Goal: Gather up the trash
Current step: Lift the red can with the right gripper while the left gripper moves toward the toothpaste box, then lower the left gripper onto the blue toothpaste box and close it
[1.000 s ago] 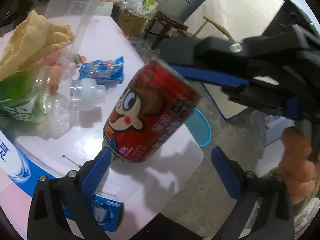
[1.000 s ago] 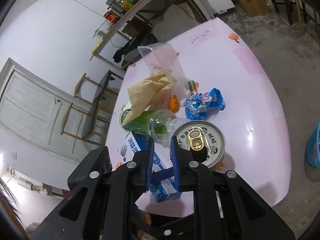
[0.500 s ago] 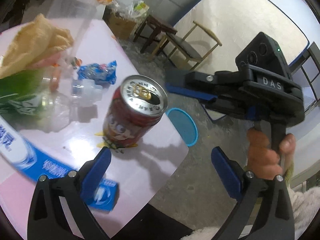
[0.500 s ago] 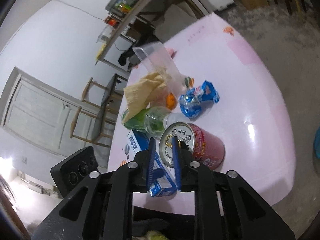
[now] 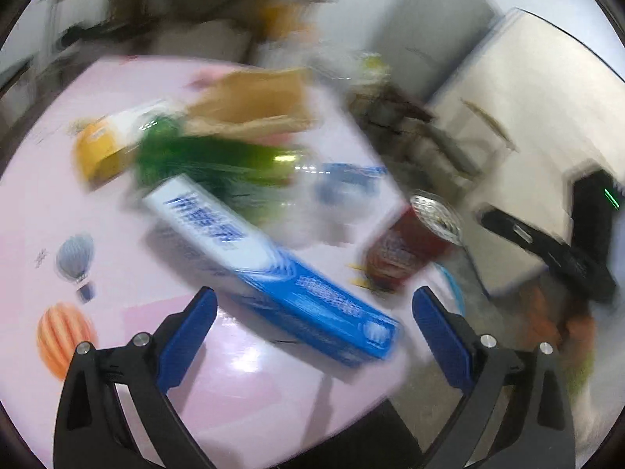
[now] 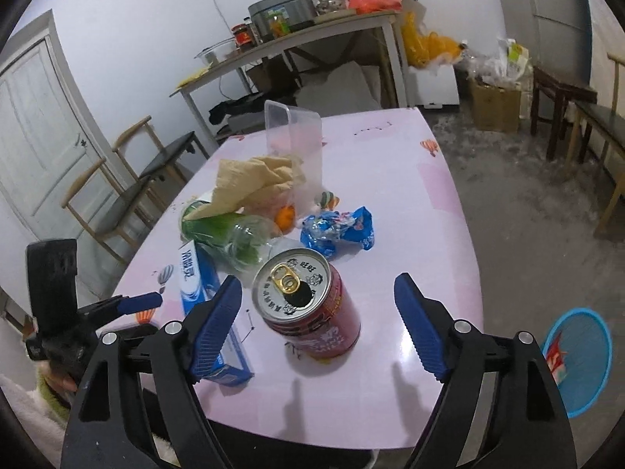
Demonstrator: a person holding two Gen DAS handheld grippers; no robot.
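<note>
A red drink can (image 6: pixel 312 308) stands upright on the pink table (image 6: pixel 429 211), its opened top facing up. My right gripper (image 6: pixel 318 285) straddles it; its jaws are opening and stand wide, and neither pad touches the can. The blurred left wrist view shows my left gripper (image 5: pixel 314 297) open over a long blue box (image 5: pixel 273 269), with the can (image 5: pixel 406 250) off to its right and nothing between its fingers. The left gripper (image 6: pixel 136 301) also shows at the left edge of the right wrist view, held by a hand.
More litter lies behind the can: a green plastic bottle (image 6: pixel 226 234), a blue wrapper (image 6: pixel 340 230), crumpled yellow paper (image 6: pixel 254 183) and a clear plastic tub (image 6: pixel 297 144). A blue bin (image 6: pixel 578 355) sits on the floor right of the table. Chairs stand on both sides.
My right jaws, pinched on the can's rim before, have spread wide, and the can stands free on the table. My left gripper has swung left from the can to over the blue box.
</note>
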